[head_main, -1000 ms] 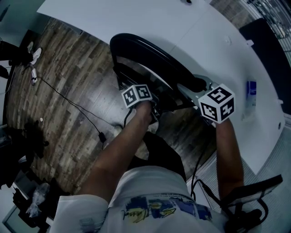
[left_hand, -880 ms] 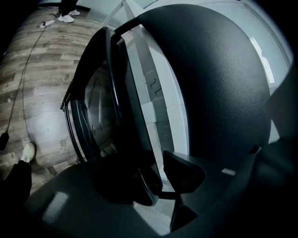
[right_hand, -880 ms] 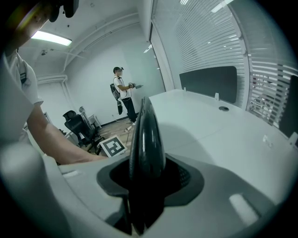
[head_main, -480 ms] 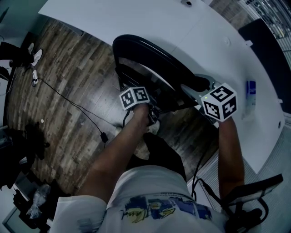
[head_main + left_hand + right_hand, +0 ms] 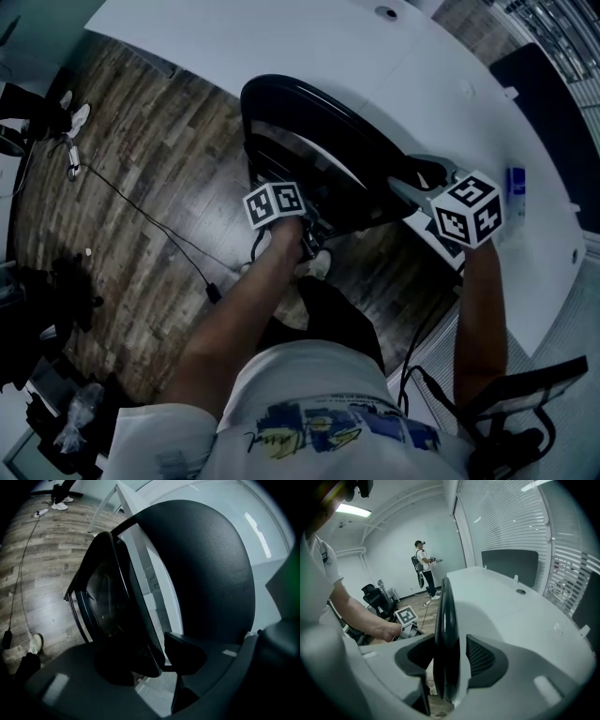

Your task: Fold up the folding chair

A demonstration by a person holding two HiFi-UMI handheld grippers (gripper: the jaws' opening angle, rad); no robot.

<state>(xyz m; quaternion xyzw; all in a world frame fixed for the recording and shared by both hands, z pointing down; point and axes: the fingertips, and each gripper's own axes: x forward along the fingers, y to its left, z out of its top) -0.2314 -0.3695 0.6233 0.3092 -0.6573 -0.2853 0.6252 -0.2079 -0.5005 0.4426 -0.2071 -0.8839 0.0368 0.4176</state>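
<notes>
**While the left gripper (image 5: 157, 660) pinches the folding chair (image 5: 323, 127), the right gripper (image 5: 451, 658) stands spread about its back rim**

Where the wood floor (image 5: 141, 141) meets the white table (image 5: 309, 37), the folding chair stands just ahead of the operator, with its rounded black back against the table edge.

Left gripper view: the dark seat panel's edge runs in between the jaws, which are closed onto it. The light is dim there, so contact at the pad on the picture's left is hard to see. Seat panel and back sit at a narrow angle, with a white table leg showing between them.

Right gripper view: the thin back rim stands edge-on between the jaws. The jaws have just been opening. A bright gap shows between the rim and the pad on the picture's right, and the other pad is just beside the rim. There is no pinch.

Head view: the left marker cube (image 5: 277, 203) is near the chair's lower frame. The right marker cube (image 5: 466, 208) is at the near end of the back, by the table. A black cable (image 5: 141, 211) trails across the floor to the left of the chair.

A second person (image 5: 423, 564) stands far down the room.
</notes>
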